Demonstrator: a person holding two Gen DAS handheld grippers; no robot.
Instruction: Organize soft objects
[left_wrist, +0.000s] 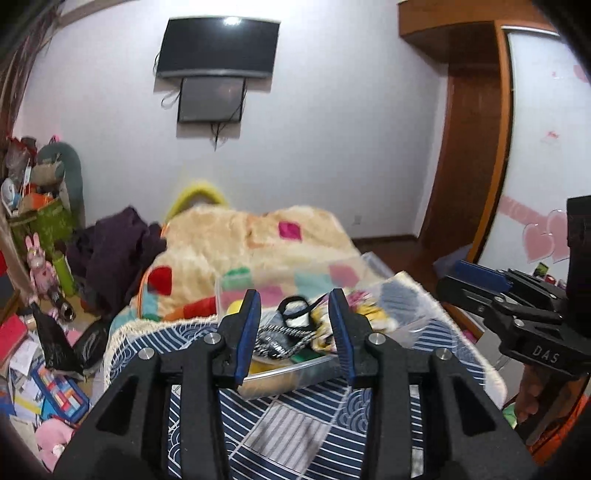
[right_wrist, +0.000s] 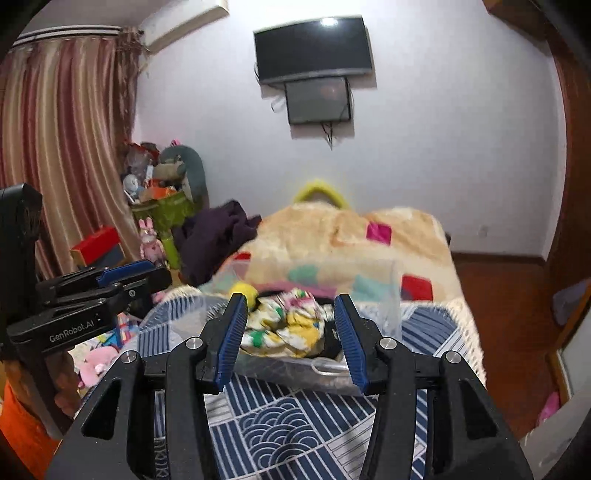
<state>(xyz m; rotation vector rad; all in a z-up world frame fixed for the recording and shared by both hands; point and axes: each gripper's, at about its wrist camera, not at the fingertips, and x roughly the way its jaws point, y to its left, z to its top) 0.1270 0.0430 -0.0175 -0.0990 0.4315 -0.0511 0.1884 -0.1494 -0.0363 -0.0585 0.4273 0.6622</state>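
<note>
Left gripper (left_wrist: 295, 314): fingers spread wide, nothing between the blue pads; it hangs above the near side of the bin, pointing at the far wall.
Right gripper (right_wrist: 291, 317): fingers likewise spread apart, holding nothing; it hangs over the near rim of the bin. In the left wrist view it shows at the right edge (left_wrist: 480, 277), well apart from the left one.
Clear plastic bin (right_wrist: 397, 295): sits on the blue-and-white patterned cloth (right_wrist: 273, 428) that covers the near end of the bed.
Soft objects in bin: a crumpled white cloth with yellow, green and pink print (right_wrist: 291, 325) lies on top; a yellow ball (right_wrist: 245, 291) rests at the far left corner; a black band or strap (left_wrist: 293, 314) and a black-and-white striped piece (left_wrist: 277, 338) lie toward the left side. Edges are blurred, so the exact items are hard to tell.
Fuzzy blanket (left_wrist: 258, 236): beige with coloured squares, spread over the bed beyond the bin.
Dark purple garment (right_wrist: 218, 236): heaped at the bed's left edge.
Wall: a television (right_wrist: 314, 48) hangs above a smaller dark screen (right_wrist: 318, 100).
Floor, left of bed: scattered papers, a pink plush toy (left_wrist: 53, 439) and a pink rabbit doll (right_wrist: 149, 240).
</note>
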